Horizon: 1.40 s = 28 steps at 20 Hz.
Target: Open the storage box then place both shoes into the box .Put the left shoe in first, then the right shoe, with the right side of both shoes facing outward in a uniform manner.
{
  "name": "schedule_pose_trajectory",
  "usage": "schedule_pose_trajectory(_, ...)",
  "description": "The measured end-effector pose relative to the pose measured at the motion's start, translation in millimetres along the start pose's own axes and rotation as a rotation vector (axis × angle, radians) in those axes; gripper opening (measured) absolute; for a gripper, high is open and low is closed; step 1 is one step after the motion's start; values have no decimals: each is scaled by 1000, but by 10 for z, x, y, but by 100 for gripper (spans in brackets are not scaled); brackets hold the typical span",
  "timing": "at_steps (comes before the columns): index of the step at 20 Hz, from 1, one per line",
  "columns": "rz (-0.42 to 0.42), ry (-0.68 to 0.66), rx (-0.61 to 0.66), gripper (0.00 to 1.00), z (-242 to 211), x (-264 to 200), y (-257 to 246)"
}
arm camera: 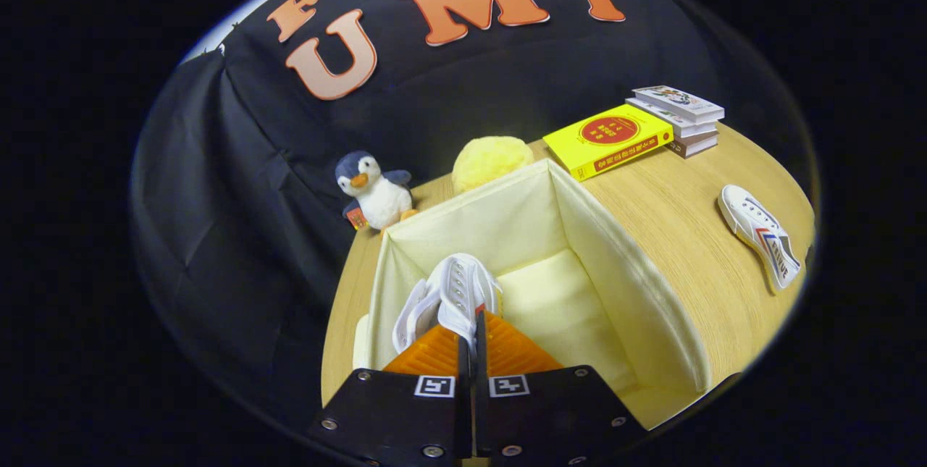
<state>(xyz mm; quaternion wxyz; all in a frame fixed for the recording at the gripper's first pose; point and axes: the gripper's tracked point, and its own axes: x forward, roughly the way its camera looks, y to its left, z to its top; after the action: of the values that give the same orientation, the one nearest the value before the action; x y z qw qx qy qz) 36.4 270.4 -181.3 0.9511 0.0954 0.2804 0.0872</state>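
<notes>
The hand-held gripper (474,322) was closed, its two orange fingers (434,355) pressed together on the upper of a white shoe (452,293), which it carried above the open storage box (623,286). The shoe hung just ahead of the fingertips, its long axis running away from the gripper and down toward the cream floor of the box; whether the sole had reached that floor could not be told. The shoe sat toward the left wall of the box, leaving bare floor to its right. The second shoe (760,235) lay on its side on the tabletop (673,213), well apart to the right of the box, its striped flank upward and its long axis running near to far. Judged from this, the first placement was under way and the next reach would go rightward. Beyond the box stood a toy penguin (376,192), a yellow plush ball (491,159), a yellow book (608,140) and a stack of books (681,119).
</notes>
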Motion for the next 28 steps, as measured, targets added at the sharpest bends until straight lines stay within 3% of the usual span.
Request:
schedule_pose_trajectory(1, 5, 32, -25, 5, -35, 10, 9)
schedule_pose_trajectory(2, 13, 14, -35, 22, -31, -11, 50)
schedule_pose_trajectory(4, 10, -65, -53, 77, 200, -104, 32)
schedule_pose_trajectory(6, 19, -68, -68, 98, 297, -172, 2)
schedule_pose_trajectory(16, -24, -181, -79, 98, 1029, -630, -733)
schedule_pose_trajectory(28, -130, -229, -135, 98, 1632, -993, -2278)
